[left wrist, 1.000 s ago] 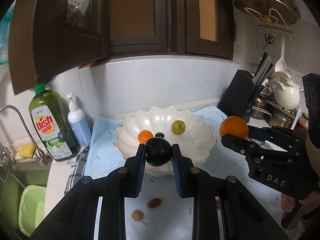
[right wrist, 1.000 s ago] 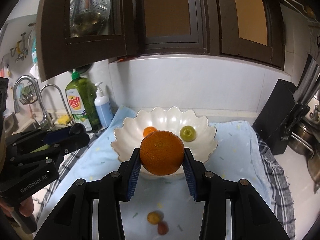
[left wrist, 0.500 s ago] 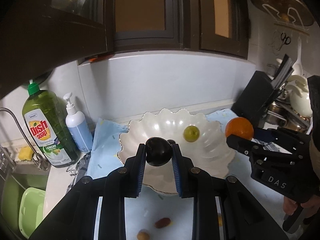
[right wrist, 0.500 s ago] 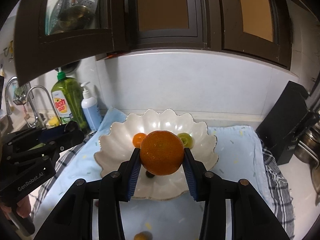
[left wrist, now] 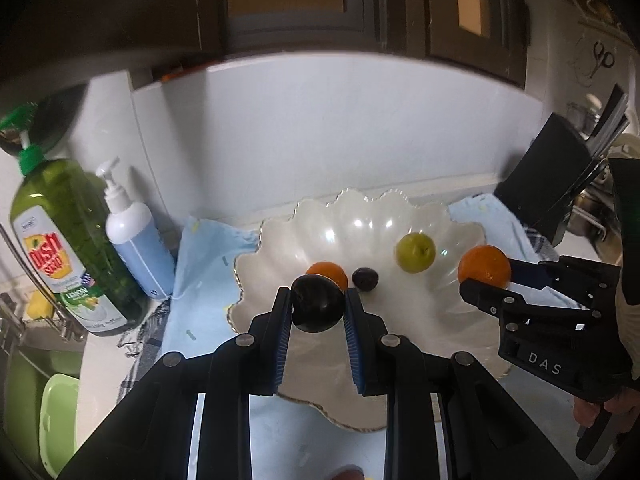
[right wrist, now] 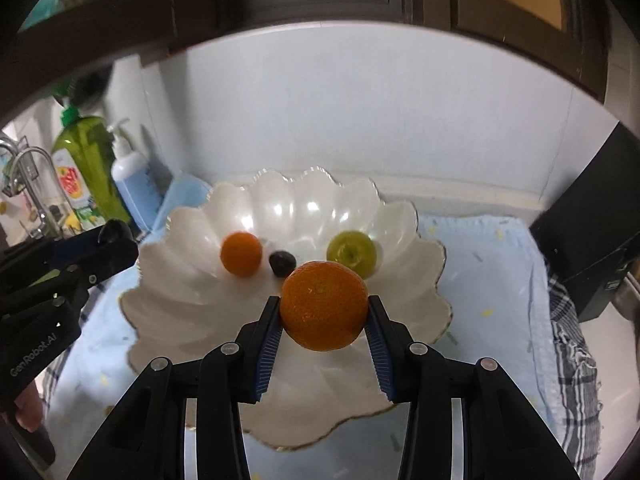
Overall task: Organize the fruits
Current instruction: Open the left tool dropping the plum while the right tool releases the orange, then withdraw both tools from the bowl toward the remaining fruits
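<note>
Plum (left wrist: 318, 303) pinched in my left gripper (left wrist: 318, 306), slick, bruisable | right gripper (right wrist: 323, 312) squeezing firm orange (right wrist: 323, 306) at its equator | bowl (right wrist: 400, 216) rim at 12 o'clock, fragile

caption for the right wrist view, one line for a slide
Right gripper holds a large orange over the scalloped white bowl, which already contains three fruits.

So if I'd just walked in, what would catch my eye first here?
Probably the big orange pinched in the right claw and the dark plum in the left claw, both held over the scalloped white bowl. Inside the bowl lie a small orange, a green fruit and a small dark fruit.
</note>
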Demonstrator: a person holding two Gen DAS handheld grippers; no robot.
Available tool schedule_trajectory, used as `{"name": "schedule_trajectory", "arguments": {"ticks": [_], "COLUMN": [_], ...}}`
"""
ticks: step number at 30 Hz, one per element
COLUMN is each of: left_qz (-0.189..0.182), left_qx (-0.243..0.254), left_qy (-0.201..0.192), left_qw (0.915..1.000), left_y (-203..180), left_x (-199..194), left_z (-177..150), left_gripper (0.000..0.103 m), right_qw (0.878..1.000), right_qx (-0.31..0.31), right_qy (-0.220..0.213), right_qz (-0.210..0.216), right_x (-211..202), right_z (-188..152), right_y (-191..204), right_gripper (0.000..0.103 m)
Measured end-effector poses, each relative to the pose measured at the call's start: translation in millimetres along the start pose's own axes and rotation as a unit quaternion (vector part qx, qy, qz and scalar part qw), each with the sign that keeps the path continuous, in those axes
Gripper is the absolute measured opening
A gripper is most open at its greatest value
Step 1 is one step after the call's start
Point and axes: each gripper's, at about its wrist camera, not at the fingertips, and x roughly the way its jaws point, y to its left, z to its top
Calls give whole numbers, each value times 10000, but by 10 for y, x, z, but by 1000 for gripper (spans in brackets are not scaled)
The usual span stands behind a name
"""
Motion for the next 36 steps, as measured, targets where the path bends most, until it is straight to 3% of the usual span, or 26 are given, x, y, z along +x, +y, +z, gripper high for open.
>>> {"name": "schedule_trajectory", "arguments": {"ticks": [9, 18, 20, 21, 26, 36], "left_qz": [-92, -75, -51, -31, 6, 66], "left_qx": [-19, 2, -8, -18, -75, -311], "left_qy": [562, 793, 803, 796, 771, 617], "left_qw": [9984, 9968, 9968, 9968, 9970, 9976], "left_y": [6, -16, -13, -10, 14, 89], "left_x": [427, 590, 597, 594, 559, 349], "left_z": [-64, -99, -93, -91, -74, -54], "left_gripper": [26, 27, 39, 50, 61, 71], "right_qw": [9992, 9985, 9983, 9981, 9987, 9997], "right_qx": [-90, -100, -115, -120, -85, -14], "right_qy": [398, 540, 576, 605, 507, 142], "right_qz": [-2, -6, -4, 10, -35, -216], "right_x": [350, 473, 490, 501, 464, 192], "right_z": [4, 19, 17, 14, 2, 19], "right_y": [-26, -25, -17, -14, -18, -40], "right_gripper": [43, 43, 43, 44, 62, 66]}}
